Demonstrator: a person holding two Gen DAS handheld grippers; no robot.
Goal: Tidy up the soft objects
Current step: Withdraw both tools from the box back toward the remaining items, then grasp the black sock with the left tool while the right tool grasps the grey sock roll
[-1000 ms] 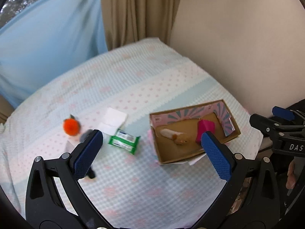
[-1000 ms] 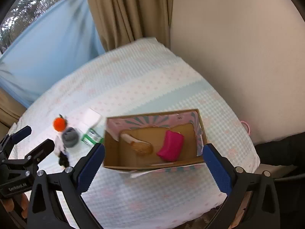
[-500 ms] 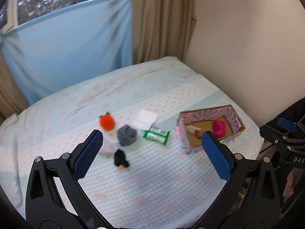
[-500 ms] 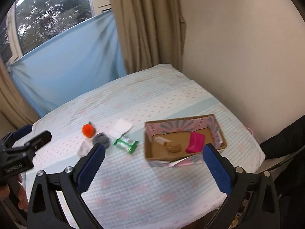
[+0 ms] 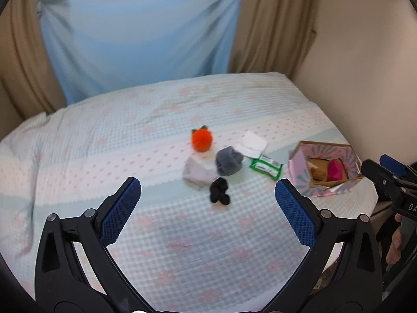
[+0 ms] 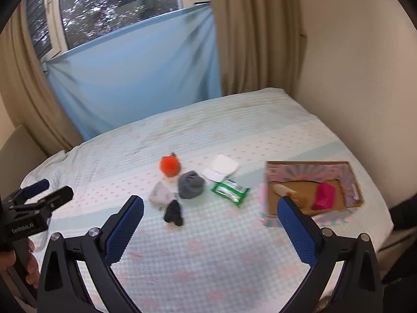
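Both grippers, left [image 5: 207, 199] and right [image 6: 209, 220], hang wide open and empty above the bed [image 5: 161, 247], so I'd lower one straight over the black sock [image 5: 219, 194], nearest the loose pile left of the box [image 5: 324, 168], pinching its bulk.

Left gripper [image 5: 208, 203]: black plastic frame, blue knurled pads [image 5: 120, 210], silver screws at the finger pivots. Right gripper [image 6: 209, 221]: same build, blue textured pads [image 6: 297, 232]. White lettering on both bodies, "GenRobot.AI" readable at 9 o'clock in right view. Dark sleeve at 3 o'clock.
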